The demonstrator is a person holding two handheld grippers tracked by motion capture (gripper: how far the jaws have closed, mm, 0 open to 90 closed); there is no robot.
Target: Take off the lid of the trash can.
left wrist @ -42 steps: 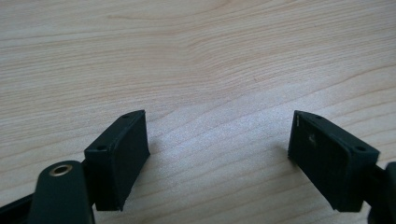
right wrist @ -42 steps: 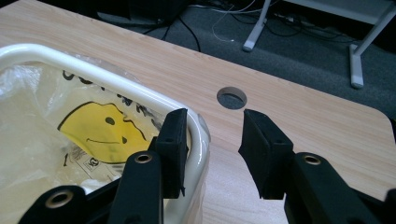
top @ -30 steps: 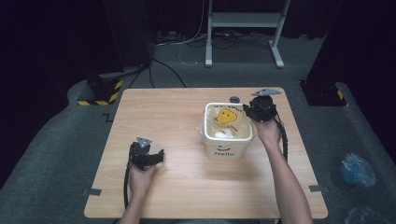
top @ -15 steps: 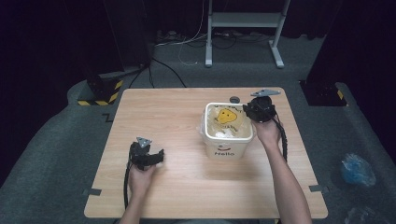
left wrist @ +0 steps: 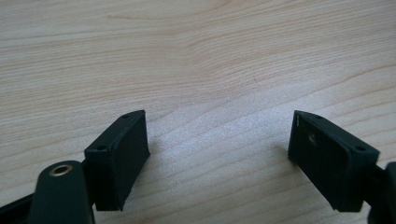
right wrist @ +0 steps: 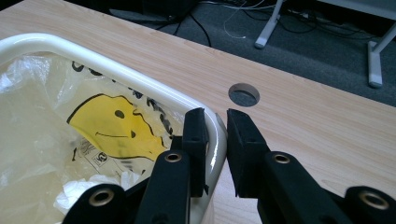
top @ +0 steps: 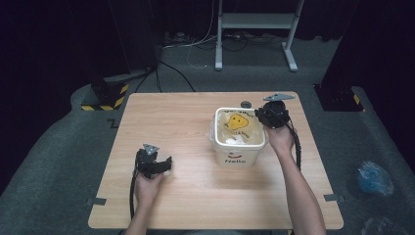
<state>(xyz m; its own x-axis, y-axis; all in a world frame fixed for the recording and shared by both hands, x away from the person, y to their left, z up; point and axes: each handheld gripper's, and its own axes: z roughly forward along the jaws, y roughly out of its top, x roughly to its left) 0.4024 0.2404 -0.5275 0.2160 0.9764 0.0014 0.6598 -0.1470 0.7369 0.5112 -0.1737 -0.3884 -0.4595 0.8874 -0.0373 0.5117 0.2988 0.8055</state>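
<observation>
1. A white plastic bin point(top: 240, 147) stands upright on the wooden table point(top: 186, 117), right of the middle, with the word "Hello" on its near wall.
2. A clear plastic bag point(right wrist: 56, 140) printed with a yellow smiley face lines the inside of the bin; in the high view the yellow print point(top: 238, 122) shows through the bin's open top.
3. The right gripper point(right wrist: 216, 140) sits at the bin's far right corner. In the right gripper view its 2 jaws straddle the white rim point(right wrist: 140, 84), 1 inside the bin against the bag and 1 outside.
4. The jaws of the right gripper have just been closing on that rim. The inner pad lies against the rim; a thin sliver of space still shows between the rim and the outer pad, so a full clamp cannot be confirmed.
5. In the high view the right hand point(top: 280, 139) holds this gripper just beside the bin's right wall.
6. A round cable hole point(right wrist: 243, 94) in the table lies just beyond the bin's rim.
7. The left gripper point(left wrist: 217, 154) rests low over bare table, well apart from the bin, near the front left. Its 2 jaws stand wide apart with nothing between them.
8. The left hand point(top: 147, 183) grips it from the near edge, and its cable trails back toward the person.
</observation>
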